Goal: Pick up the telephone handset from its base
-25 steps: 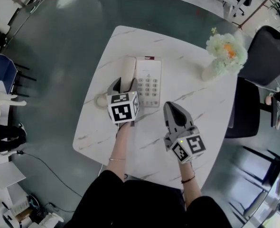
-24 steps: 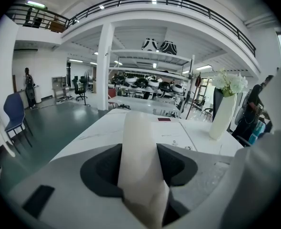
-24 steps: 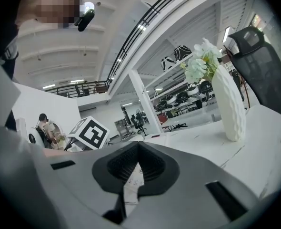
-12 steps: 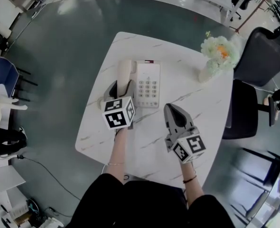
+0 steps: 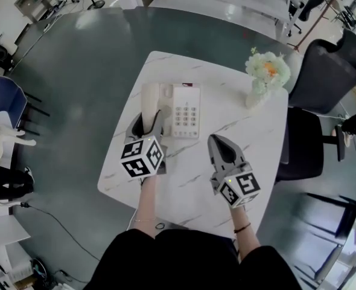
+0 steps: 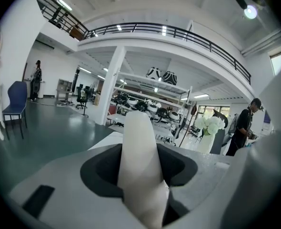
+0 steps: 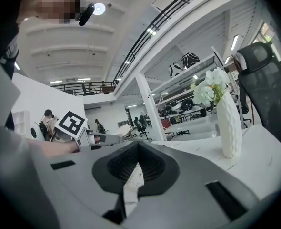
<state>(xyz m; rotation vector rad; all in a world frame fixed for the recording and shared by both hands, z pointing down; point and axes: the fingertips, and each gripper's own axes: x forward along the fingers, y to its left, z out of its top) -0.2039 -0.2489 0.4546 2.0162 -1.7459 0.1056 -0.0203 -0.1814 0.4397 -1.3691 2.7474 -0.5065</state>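
Left claw (image 5: 148, 120) gripping handset (image 5: 149, 98), now lifted off base (image 5: 185, 110).

No lettering or number could be read anywhere. The keys on the telephone base (image 5: 184, 111) were too small to make out, and the marker cubes (image 5: 142, 157) bore only black-and-white square patterns.

A big open-plan office hall: glossy grey-green floor (image 5: 81, 71), long white tables (image 5: 226, 2) at the far side, a black office chair (image 5: 326, 71) on the right, a blue chair (image 5: 6, 101) at the left, white columns (image 6: 109, 87) and a black-railed mezzanine (image 6: 169, 31) overhead.
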